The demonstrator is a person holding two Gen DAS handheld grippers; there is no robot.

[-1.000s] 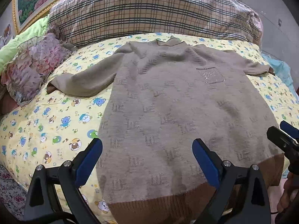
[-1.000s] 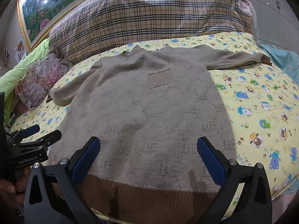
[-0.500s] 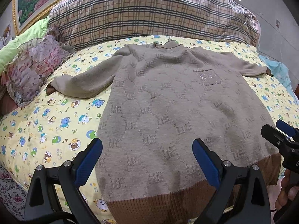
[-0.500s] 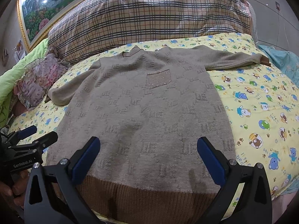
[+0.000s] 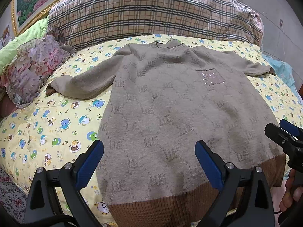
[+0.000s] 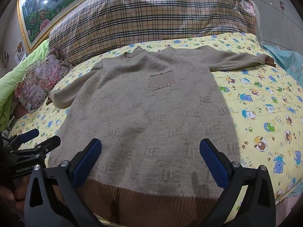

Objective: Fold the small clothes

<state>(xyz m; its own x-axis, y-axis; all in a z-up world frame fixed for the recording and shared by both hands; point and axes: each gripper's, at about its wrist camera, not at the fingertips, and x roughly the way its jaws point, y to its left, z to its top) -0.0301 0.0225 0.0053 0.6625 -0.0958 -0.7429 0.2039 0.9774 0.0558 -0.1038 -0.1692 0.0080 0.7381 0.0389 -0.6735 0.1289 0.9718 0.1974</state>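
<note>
A small beige knit sweater (image 5: 170, 104) with a brown ribbed hem and a sparkly chest pocket lies flat, front up, on the yellow cartoon-print sheet, both sleeves spread outward. It also shows in the right wrist view (image 6: 147, 113). My left gripper (image 5: 149, 151) is open and empty above the hem's left part. My right gripper (image 6: 150, 149) is open and empty above the hem's right part. Each gripper appears at the edge of the other's view: the right gripper (image 5: 284, 132) and the left gripper (image 6: 36, 140).
A large plaid pillow (image 5: 151, 13) lies behind the sweater's collar. A floral ruffled cloth (image 5: 32, 71) and green bedding (image 6: 11, 79) sit at the left. A light blue cloth (image 6: 284, 58) lies at the right bed edge. Yellow sheet (image 6: 265, 104) shows on both sides.
Both grippers have drawn back slightly from the sweater, so it sits a little farther away in both views. The sweater itself has not moved.
</note>
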